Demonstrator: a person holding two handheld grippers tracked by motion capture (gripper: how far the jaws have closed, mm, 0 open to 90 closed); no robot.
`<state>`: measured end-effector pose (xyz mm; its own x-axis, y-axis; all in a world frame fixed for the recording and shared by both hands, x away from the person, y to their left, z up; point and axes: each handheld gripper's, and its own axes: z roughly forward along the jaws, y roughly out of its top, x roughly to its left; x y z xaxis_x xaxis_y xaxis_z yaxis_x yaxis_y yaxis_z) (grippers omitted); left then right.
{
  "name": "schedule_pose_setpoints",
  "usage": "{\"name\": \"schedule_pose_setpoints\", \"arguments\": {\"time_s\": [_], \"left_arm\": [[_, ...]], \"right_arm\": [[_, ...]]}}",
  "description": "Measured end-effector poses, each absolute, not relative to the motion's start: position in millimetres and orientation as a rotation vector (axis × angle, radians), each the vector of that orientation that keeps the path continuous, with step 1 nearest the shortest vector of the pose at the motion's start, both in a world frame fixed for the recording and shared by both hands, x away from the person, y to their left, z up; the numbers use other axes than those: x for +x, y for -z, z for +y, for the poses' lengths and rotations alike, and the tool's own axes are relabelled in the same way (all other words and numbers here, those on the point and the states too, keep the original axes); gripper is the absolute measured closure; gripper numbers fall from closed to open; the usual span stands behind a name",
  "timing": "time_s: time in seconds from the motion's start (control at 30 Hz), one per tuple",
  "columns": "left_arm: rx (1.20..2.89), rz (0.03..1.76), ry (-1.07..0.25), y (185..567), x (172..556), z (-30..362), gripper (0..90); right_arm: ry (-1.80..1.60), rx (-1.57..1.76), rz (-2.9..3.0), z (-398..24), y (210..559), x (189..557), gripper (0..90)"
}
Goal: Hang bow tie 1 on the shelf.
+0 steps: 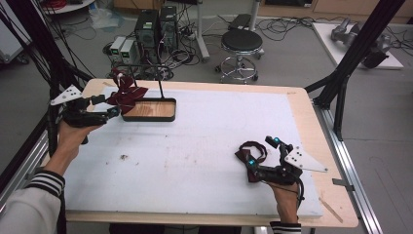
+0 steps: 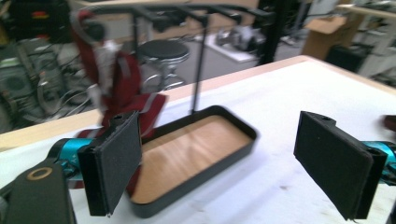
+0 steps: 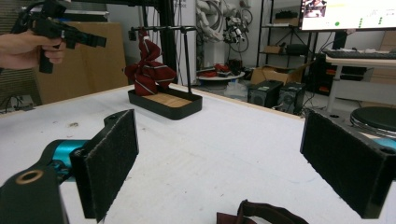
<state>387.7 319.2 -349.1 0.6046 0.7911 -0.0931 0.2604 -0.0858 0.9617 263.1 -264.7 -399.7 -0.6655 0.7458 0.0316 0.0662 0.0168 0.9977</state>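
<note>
A dark red striped bow tie (image 1: 127, 93) hangs from the black rack (image 1: 161, 84) that stands in a black tray with a wooden floor (image 1: 148, 118) at the table's far left. My left gripper (image 1: 110, 106) hovers just left of that tie, raised off the table, open and empty; in the left gripper view its pads (image 2: 116, 163) frame the tray (image 2: 243, 126) and the hanging tie (image 2: 119, 77). A second dark red bow tie (image 1: 247, 157) lies on the white mat near the right front. My right gripper (image 1: 263, 152) stands open around it, pads apart from the fabric (image 3: 261, 215).
A white mat (image 1: 204, 141) covers the wooden table (image 1: 302, 105). Black frame poles (image 1: 350, 63) rise past the right edge. On the floor behind the table stand a stool (image 1: 241, 41) and computer towers (image 1: 156, 29). The right gripper view shows the other hand's gripper (image 3: 70, 32) beside the rack (image 3: 185, 56).
</note>
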Motion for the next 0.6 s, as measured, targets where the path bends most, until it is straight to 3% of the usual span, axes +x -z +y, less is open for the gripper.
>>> {"name": "schedule_pose_setpoints", "arguments": {"time_s": [0.23, 0.6], "left_arm": [[1.614, 0.727, -0.487, 345, 362, 311, 15.3], [1.622, 0.624, -0.456, 352, 342, 301, 15.3]], "right_arm": [[-1.724, 0.823, 1.771, -264, 398, 263, 10.7], [-1.724, 0.79, 1.777, -258, 391, 263, 10.7]]}}
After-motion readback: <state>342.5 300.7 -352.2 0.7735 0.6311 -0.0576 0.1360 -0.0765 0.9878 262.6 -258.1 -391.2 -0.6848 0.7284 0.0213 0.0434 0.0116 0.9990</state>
